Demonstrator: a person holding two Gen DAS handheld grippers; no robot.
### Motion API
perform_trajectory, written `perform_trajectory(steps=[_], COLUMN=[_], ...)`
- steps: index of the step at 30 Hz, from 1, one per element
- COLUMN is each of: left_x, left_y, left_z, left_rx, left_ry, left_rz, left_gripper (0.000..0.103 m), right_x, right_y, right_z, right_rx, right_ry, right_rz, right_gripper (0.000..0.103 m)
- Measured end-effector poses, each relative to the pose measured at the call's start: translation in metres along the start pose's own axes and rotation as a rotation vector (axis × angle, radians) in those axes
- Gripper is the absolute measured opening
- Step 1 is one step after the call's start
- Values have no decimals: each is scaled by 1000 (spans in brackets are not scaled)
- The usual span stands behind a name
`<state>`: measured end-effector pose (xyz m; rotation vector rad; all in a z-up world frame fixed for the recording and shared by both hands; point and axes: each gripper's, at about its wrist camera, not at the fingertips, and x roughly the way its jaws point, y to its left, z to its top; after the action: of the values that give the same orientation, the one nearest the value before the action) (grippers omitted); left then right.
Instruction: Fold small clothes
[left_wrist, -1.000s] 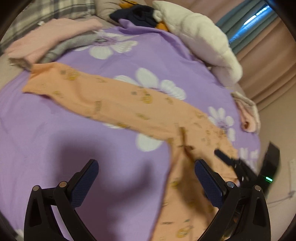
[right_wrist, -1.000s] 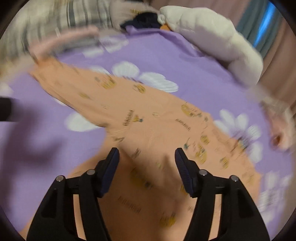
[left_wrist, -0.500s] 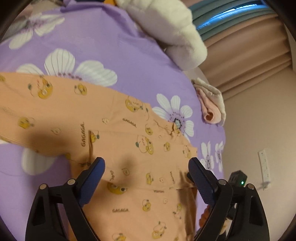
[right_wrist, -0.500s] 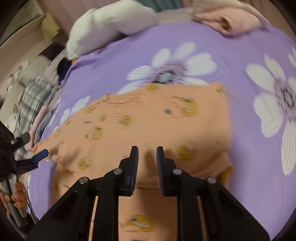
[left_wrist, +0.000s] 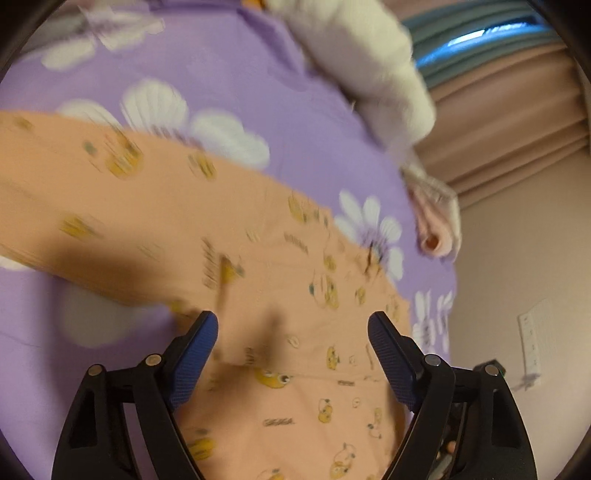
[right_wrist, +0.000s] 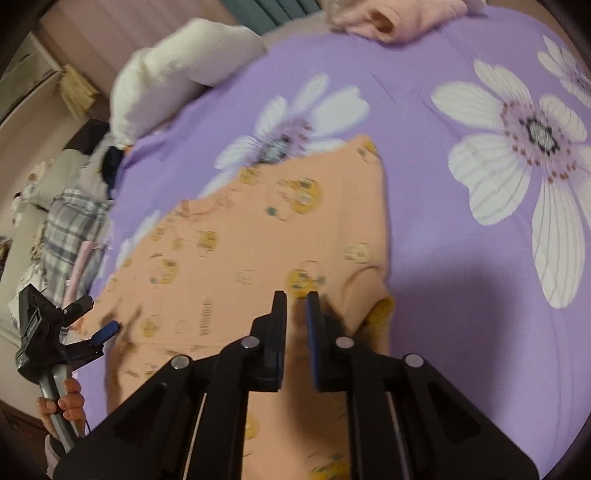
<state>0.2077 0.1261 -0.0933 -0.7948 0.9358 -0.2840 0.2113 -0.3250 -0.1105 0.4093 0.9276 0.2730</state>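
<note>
Garment: orange baby garment (left_wrist: 258, 280) with yellow cartoon print, spread flat on the purple bedspread (left_wrist: 229, 74); one long part runs off to the left in the left wrist view, blurred.
Same garment, right view: orange cloth (right_wrist: 229, 258) with a yellow-lined opening at its right edge.
Left gripper: (left_wrist: 291, 328) jaws wide apart, low over the garment's middle, holding nothing; whether it touches the cloth, cannot tell.
Left gripper seen from right: (right_wrist: 94, 325) at the garment's left edge, handle held in a hand (right_wrist: 64, 402).
Right gripper: (right_wrist: 295, 306) jaws almost closed, narrow gap, over the garment near the yellow-lined opening; cloth shows through the gap, but pinched or not, cannot tell.
Bedspread: purple with big white flowers (right_wrist: 532, 147).
White pillow: (left_wrist: 369, 62) at far edge of the bed.
Pink clothing: (right_wrist: 391, 18) bundled at bed's edge, well apart from the orange garment.
Plaid fabric: (right_wrist: 70, 229) heaped at the left side.
Curtains: (left_wrist: 509, 107) beige, behind the bed.
</note>
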Motion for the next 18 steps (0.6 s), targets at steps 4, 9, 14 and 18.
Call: perform_trajectory(steps=[4, 9, 14, 18], left_x=[-49, -119, -152, -157], left_y=[43, 142, 198, 209], left_z=[8, 12, 15, 27], left_rx=[-87, -333, -467, -481], left_ry=[-95, -247, -328, -357], left_rz=[10, 18, -32, -71], left_gripper=[84, 84, 84, 84], right_x=[-27, -43, -47, -47], right_y=[23, 38, 54, 65], right_z=[-11, -25, -41, -48], right_rx=[-42, -45, -46, -52], right_ry=[-37, -50, -43, -36], right_rz=[48, 93, 116, 119], right_gripper=[20, 22, 22, 22])
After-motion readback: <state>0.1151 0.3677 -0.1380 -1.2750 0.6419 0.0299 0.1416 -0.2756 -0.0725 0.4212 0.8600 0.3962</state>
